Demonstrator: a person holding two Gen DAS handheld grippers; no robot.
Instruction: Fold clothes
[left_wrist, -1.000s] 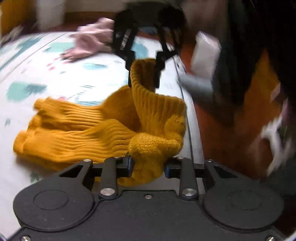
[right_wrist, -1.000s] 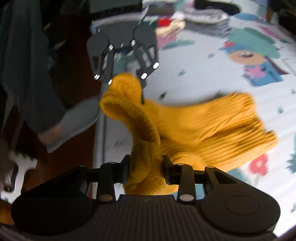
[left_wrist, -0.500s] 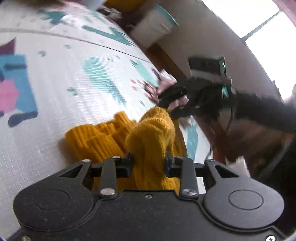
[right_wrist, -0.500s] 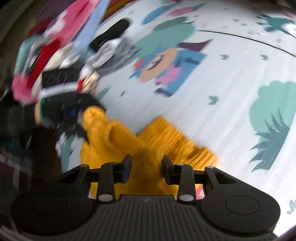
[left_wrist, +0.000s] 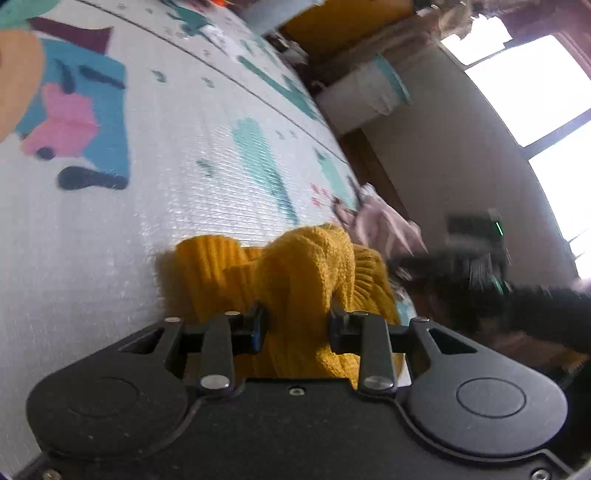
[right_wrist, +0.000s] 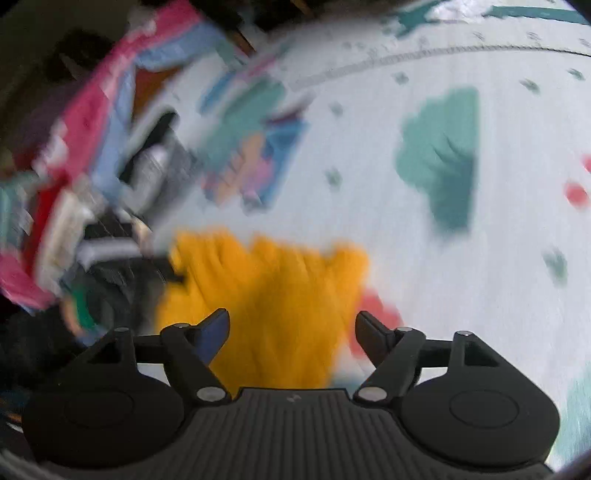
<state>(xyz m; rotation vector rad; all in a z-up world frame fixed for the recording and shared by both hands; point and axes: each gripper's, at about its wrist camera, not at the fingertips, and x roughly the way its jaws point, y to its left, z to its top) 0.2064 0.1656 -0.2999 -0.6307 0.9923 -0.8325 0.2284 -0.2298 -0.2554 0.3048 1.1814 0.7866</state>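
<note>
L gripper (left_wrist: 295, 325) is clamped on a bunched fold of the mustard knit sweater (left_wrist: 303, 273); R gripper (right_wrist: 291, 332) has its jaws wide apart w/ nothing between them, poised just above the same sweater (right_wrist: 266, 302). The sweater lies in a thick, doubled-over heap on the printed play mat (left_wrist: 166, 177), near the mat's edge, w/ a pale pink garment (left_wrist: 384, 229) just beyond it. In the R view a blurred pile of other clothes (right_wrist: 85, 147) sits past the sweater's far corner.

Judgement: a fold is being laid down. To do it well, lower the L side flat onto the sweater before letting go, so the thick knit doesn't spring back. Align the held edge w/ the layer beneath. R side could press or smooth the heap, then regrip an outer edge, not the middle bulk.
</note>
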